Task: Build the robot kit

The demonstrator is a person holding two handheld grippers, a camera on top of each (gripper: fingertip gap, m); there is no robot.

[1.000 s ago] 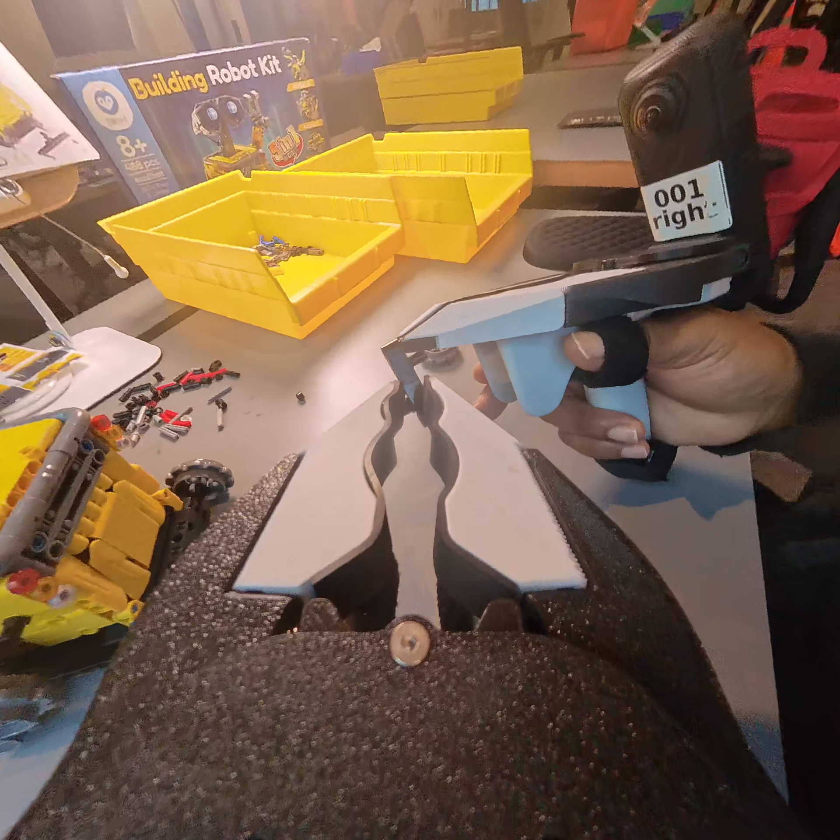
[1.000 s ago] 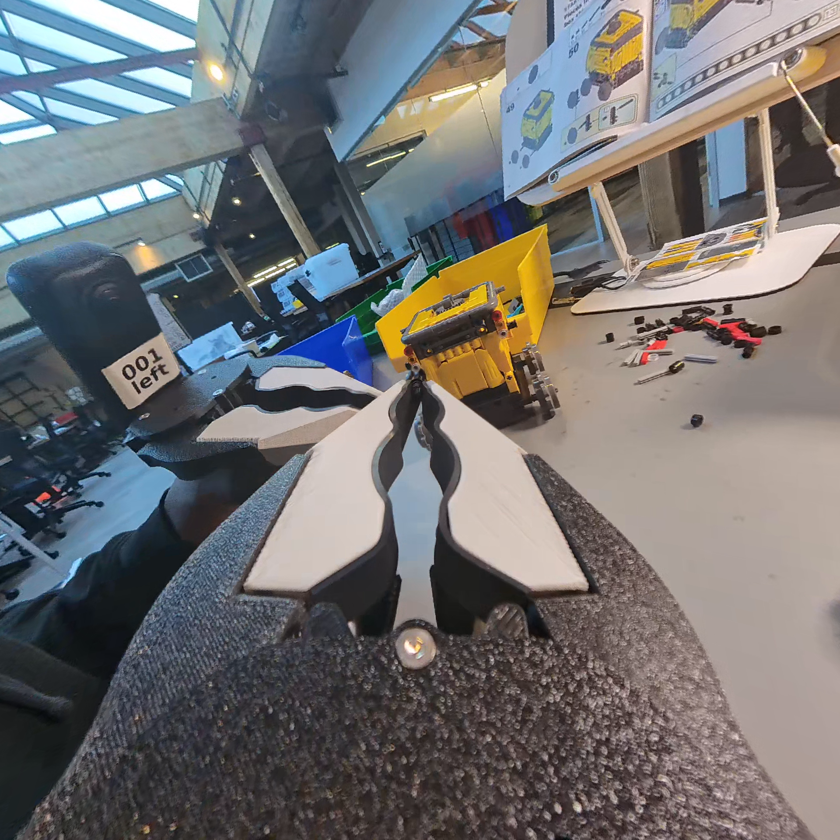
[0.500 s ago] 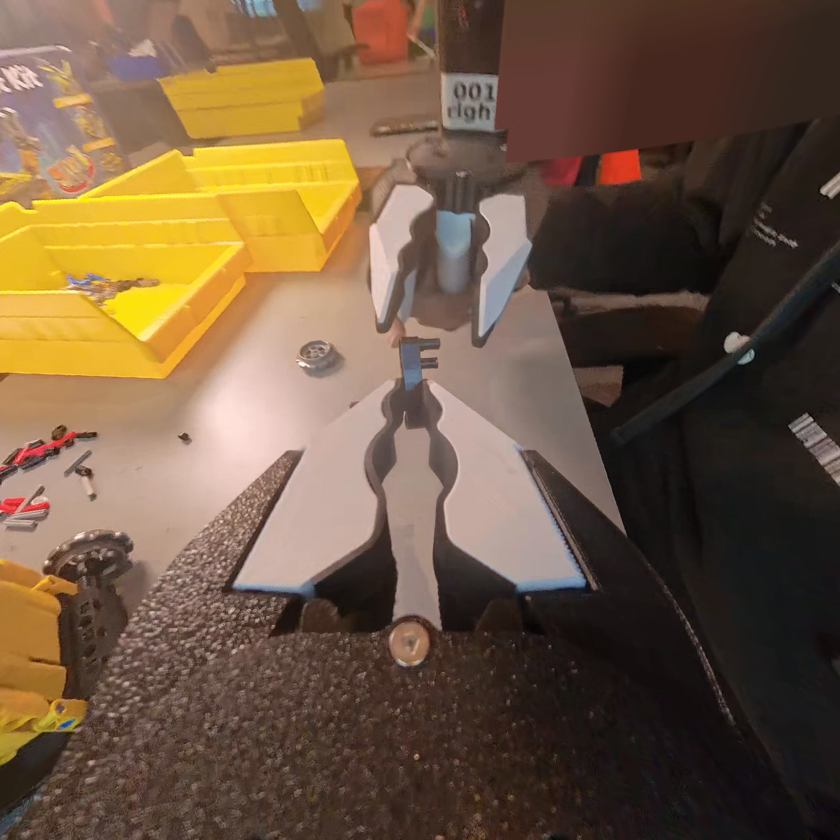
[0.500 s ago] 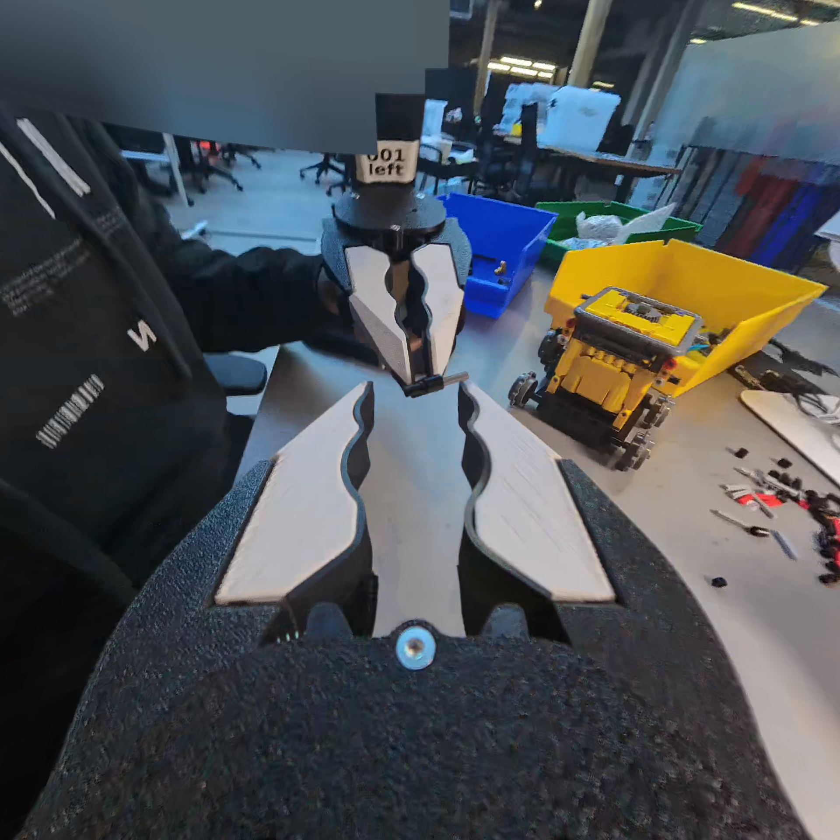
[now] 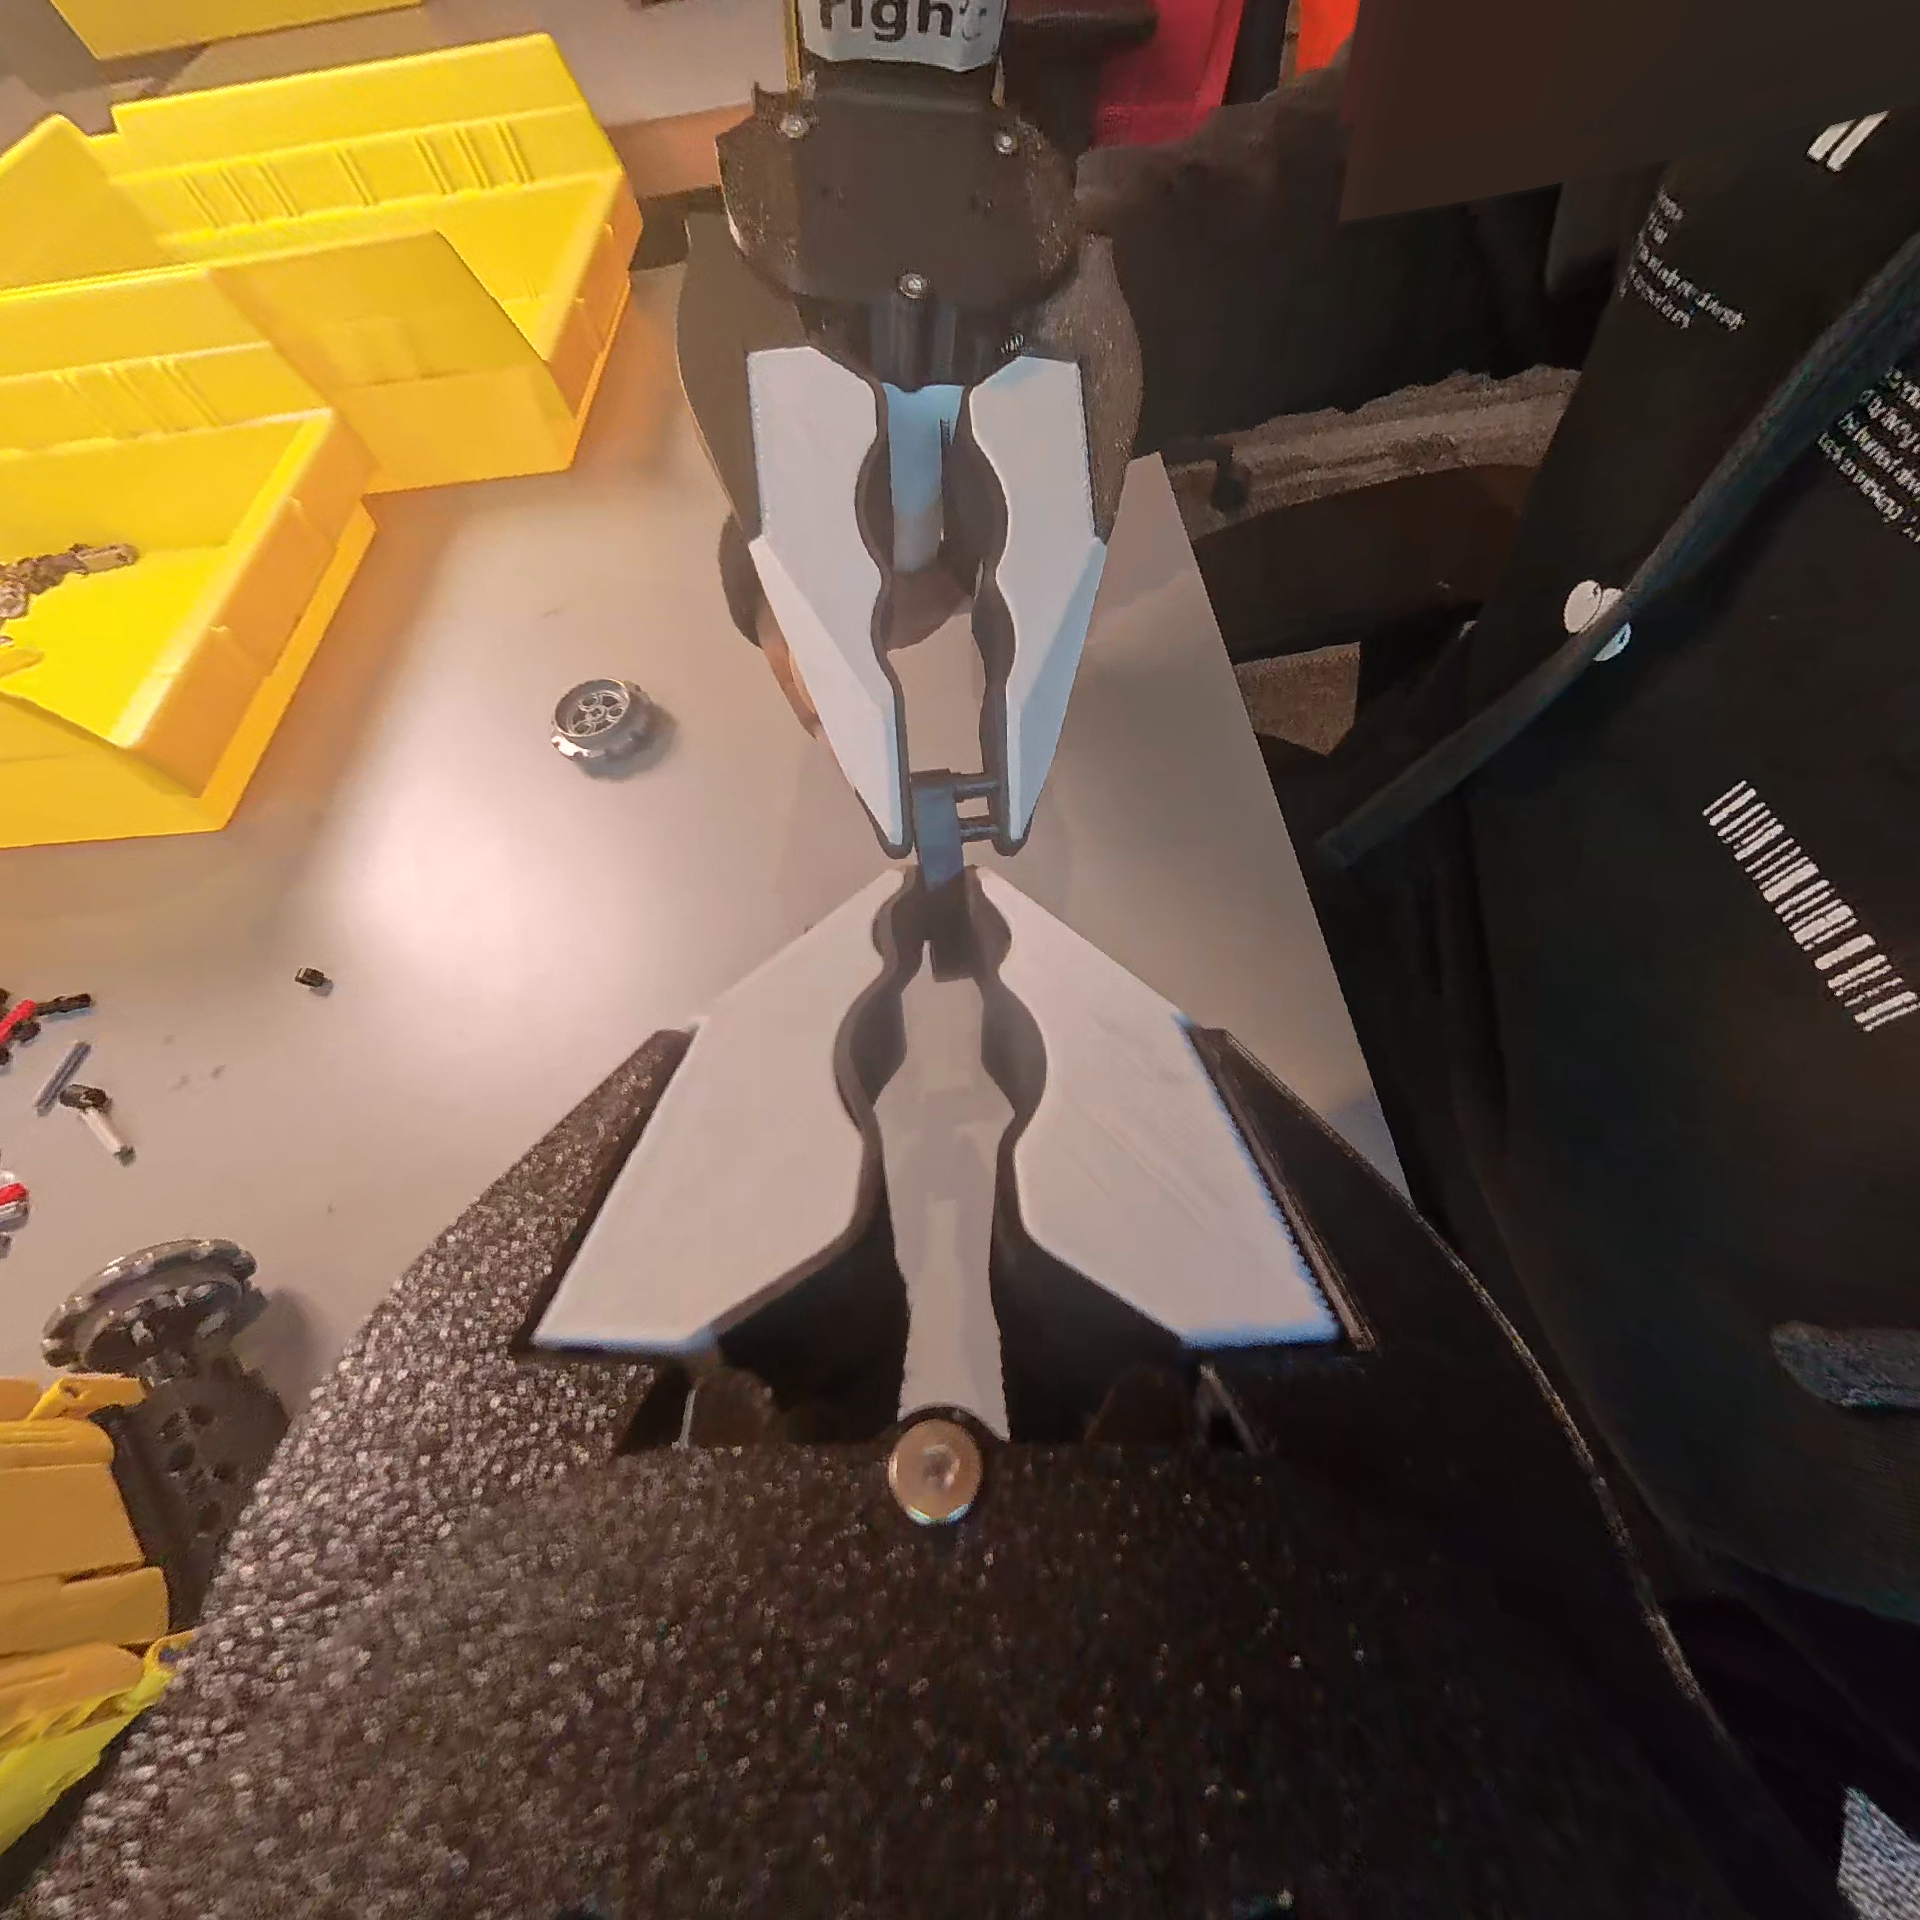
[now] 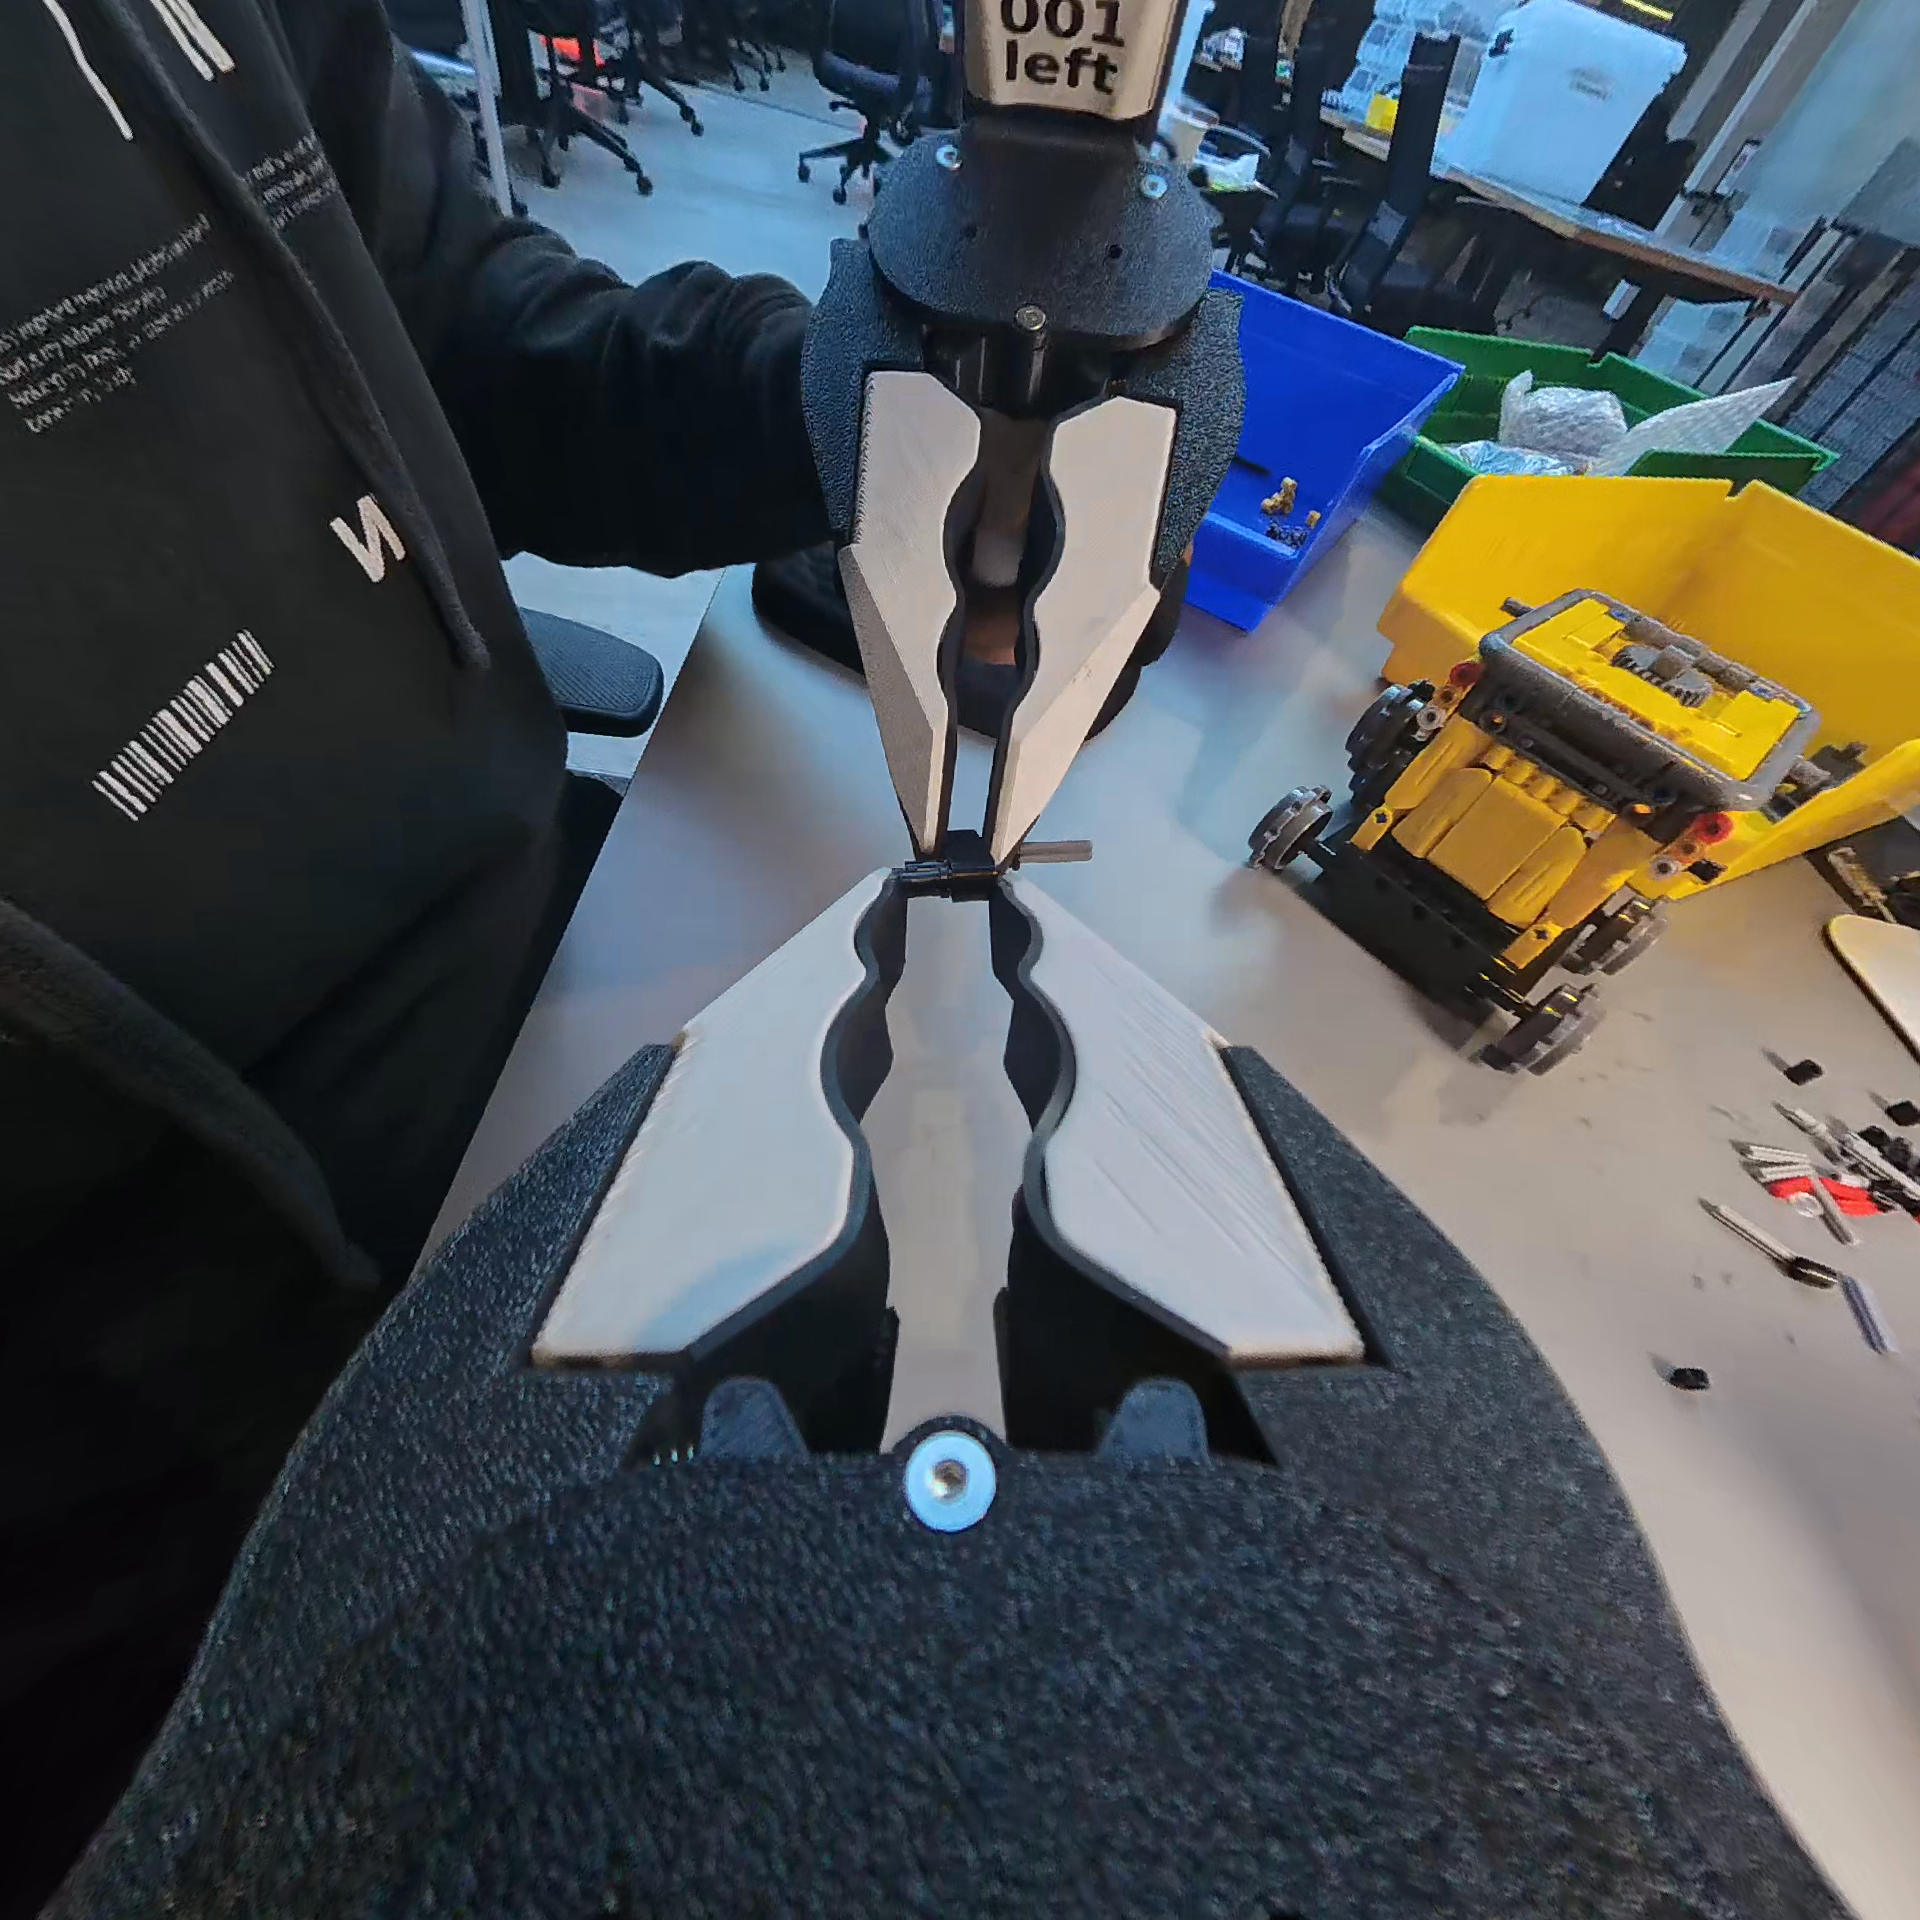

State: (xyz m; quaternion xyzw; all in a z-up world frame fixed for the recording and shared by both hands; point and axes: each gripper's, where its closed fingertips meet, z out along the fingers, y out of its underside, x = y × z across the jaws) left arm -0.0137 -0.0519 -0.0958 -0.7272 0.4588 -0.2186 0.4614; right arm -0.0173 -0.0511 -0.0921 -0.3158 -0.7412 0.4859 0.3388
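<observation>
A small dark building-kit piece [image 5: 940, 831] with short pins is held in the air between both grippers, above the grey table [image 5: 416, 935]. My left gripper [image 5: 940, 883] is shut on its lower end. My right gripper [image 5: 954, 831] comes in from the opposite side, tip to tip with the left one, and its fingers pinch the same piece across the pins. In the right wrist view the piece [image 6: 951, 871] spans the tips of my right gripper [image 6: 948, 883], with the left gripper [image 6: 964, 831] just above it. A short grey axle [image 6: 1060, 852] sticks out to the right.
Yellow bins [image 5: 260, 312] stand at the far left. A loose wheel [image 5: 600, 717] lies near them. A yellow toy truck [image 6: 1538, 790] stands by blue [image 6: 1320, 436], green [image 6: 1600, 416] and yellow [image 6: 1662, 561] bins. Small loose parts [image 6: 1829, 1184] lie to the right. A person in a black hoodie [image 6: 260, 520] is close by. The grippers are tip to tip, or close to it. The yellow toy truck [image 6: 1538, 790] is about equally far from each gripper, around 20 cm.
The two grippers have come together tip to tip. My right gripper, open half a second ago, has closed on the piece that my left gripper holds.
</observation>
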